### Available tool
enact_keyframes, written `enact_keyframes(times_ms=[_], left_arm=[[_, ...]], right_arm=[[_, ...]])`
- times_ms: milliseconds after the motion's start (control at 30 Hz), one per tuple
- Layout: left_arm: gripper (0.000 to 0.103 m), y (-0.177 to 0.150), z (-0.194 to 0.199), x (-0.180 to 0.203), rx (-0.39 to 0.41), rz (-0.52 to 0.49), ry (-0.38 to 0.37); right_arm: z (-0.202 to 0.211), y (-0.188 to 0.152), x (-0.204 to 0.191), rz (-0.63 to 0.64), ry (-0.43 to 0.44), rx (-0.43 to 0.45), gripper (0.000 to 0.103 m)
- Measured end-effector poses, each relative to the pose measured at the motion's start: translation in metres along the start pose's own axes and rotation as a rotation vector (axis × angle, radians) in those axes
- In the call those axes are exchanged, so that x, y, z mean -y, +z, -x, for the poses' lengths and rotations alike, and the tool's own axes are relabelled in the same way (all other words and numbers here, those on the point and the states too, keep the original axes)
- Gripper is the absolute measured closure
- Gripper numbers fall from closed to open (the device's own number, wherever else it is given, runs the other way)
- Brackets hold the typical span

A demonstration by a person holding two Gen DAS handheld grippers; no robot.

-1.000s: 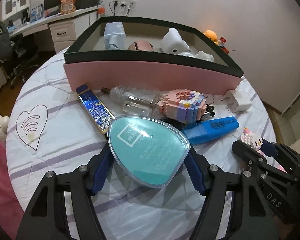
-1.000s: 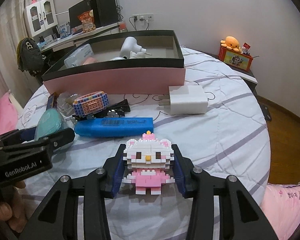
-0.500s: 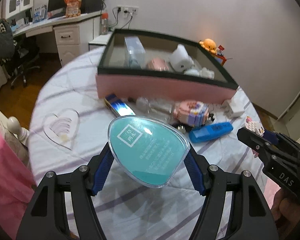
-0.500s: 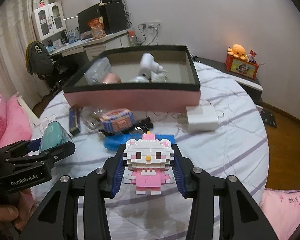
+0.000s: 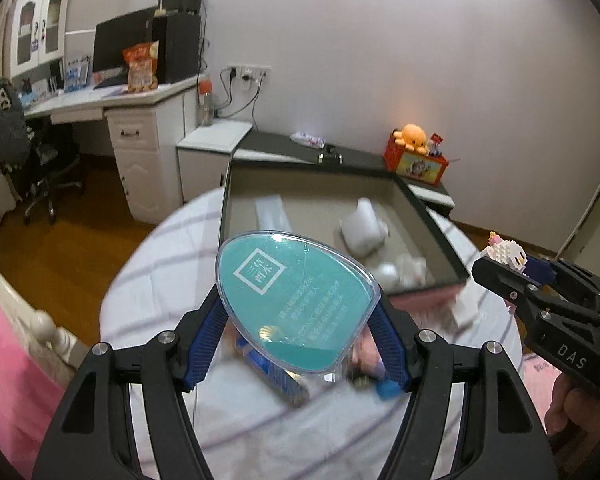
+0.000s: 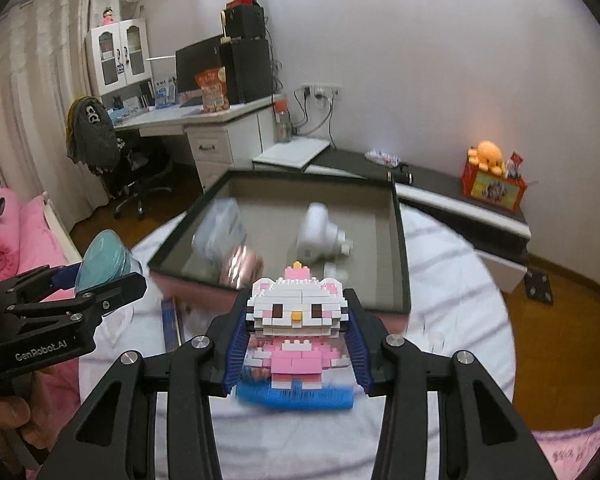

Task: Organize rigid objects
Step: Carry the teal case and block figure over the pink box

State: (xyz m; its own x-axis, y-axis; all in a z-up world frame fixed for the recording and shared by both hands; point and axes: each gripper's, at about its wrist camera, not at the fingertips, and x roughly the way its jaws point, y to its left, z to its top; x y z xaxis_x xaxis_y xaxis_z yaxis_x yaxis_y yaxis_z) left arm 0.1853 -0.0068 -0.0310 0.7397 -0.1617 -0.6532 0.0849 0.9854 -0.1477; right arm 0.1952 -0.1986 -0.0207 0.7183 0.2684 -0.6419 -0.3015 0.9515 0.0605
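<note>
Two grippers hanging over the box (image 6: 400,240), left gripper (image 5: 300,320) pinching a teal case (image 5: 296,304), right gripper (image 6: 296,344) clamping a brick cat (image 6: 296,320).

The open box (image 6: 398,240) has bare floor along its right and far sides, while a white toy (image 6: 320,236), a clear case (image 6: 220,228) and a pink round thing (image 6: 242,266) fill its left and middle.

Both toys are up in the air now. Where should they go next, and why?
Probably forward over the open box, then down. The right hand-held gripper holds the brick kitty, the left hand-held gripper the teal case, and other things already lie in the box.
</note>
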Motion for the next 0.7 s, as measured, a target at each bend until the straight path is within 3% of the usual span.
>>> enact_keyframes(times_ms=[233, 400, 700], left_arm=[[0.033, 0.047, -0.036, 0.003, 0.026, -0.035, 0.002], [0.033, 0.070, -0.083, 0.005, -0.009, -0.053, 0.003], [0.033, 0.085, -0.148, 0.010, -0.069, -0.085, 0.009]], right_arm=[[-0.035, 0.041, 0.010, 0.008, -0.005, 0.011, 0.059], [-0.074, 0.064, 0.025, -0.016, 0.000, -0.014, 0.059], [-0.148, 0.078, 0.052, -0.070, -0.009, -0.108, 0.059]])
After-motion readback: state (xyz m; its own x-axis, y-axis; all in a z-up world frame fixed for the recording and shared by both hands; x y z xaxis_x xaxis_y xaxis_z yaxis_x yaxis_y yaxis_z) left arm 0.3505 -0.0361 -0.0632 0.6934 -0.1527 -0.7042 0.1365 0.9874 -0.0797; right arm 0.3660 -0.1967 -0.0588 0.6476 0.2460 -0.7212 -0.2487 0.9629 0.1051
